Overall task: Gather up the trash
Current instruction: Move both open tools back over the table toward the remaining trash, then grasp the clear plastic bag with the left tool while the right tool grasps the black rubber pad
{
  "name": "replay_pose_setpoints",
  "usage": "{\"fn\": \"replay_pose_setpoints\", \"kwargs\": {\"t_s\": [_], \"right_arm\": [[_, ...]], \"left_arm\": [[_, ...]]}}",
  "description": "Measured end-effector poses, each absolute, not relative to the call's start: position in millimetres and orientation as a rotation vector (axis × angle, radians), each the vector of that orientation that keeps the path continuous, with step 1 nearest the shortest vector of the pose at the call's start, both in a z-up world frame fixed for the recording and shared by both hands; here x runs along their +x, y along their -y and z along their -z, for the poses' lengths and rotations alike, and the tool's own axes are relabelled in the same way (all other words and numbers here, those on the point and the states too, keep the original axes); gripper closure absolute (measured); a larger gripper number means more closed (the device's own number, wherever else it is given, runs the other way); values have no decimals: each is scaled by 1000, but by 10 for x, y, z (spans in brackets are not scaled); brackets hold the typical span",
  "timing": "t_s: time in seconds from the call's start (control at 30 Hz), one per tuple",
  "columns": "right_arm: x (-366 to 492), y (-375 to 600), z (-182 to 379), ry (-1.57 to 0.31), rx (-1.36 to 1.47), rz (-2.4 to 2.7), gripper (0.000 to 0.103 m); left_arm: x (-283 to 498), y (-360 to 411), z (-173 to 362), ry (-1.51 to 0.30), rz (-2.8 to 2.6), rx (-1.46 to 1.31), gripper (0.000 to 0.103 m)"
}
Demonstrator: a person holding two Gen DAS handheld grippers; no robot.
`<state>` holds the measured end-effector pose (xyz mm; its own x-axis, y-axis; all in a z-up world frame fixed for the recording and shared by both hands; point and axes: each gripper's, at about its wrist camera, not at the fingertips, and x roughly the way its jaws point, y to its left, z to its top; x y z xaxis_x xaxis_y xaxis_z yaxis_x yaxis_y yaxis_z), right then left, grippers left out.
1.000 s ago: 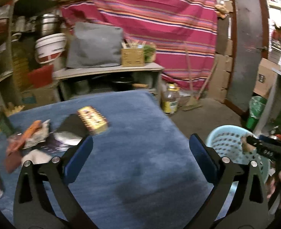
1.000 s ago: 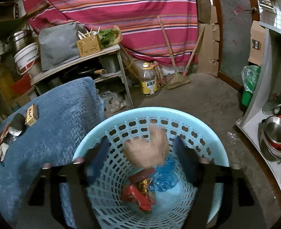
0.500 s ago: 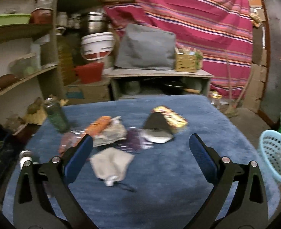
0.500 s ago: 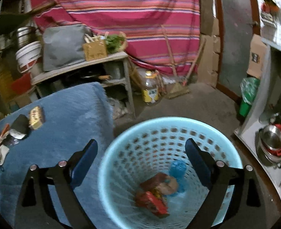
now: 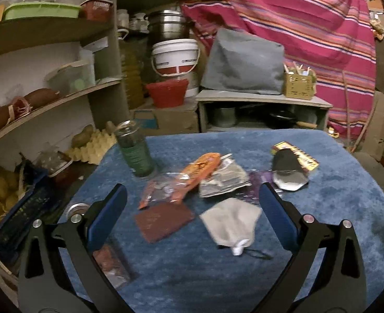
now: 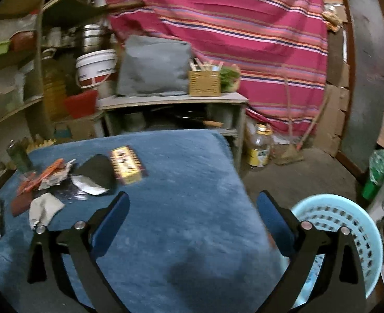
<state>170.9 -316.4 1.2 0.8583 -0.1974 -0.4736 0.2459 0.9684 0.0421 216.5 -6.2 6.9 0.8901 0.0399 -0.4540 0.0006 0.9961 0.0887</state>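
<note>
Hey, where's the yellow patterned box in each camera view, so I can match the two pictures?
Left wrist view: the yellow patterned box lies upper right on the blue cloth, partly behind a black and silver pouch.
Right wrist view: the box lies left of centre, just right of the same pouch.
Shared landmark: the grey mask, near the pile's front edge in both views.

I'm working in dim, warm indoor light; both fisheye feeds bend hard at the edges and go black in the corners. Motion blur smears my right view, especially the shelves (image 6: 14,83). A soft dark shadow lies on the blue counter (image 6: 192,268) below.
</note>
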Motion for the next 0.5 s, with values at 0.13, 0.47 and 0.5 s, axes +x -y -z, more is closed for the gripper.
{"fn": "replay_pose_setpoints", "kwargs": {"t_s": [0.13,0.47,0.5], "right_arm": [[1884,2929,25,-499,106,188,7],[2158,2636,162,-537,76,167,7],[2176,2636,175,-540,76,171,7]], "left_arm": [[2236,-99,5,-487,-50,97,5],[2439,-313,104,-537,-70,34,5],[2464,-318,114,-542,-66,30,5]]}}
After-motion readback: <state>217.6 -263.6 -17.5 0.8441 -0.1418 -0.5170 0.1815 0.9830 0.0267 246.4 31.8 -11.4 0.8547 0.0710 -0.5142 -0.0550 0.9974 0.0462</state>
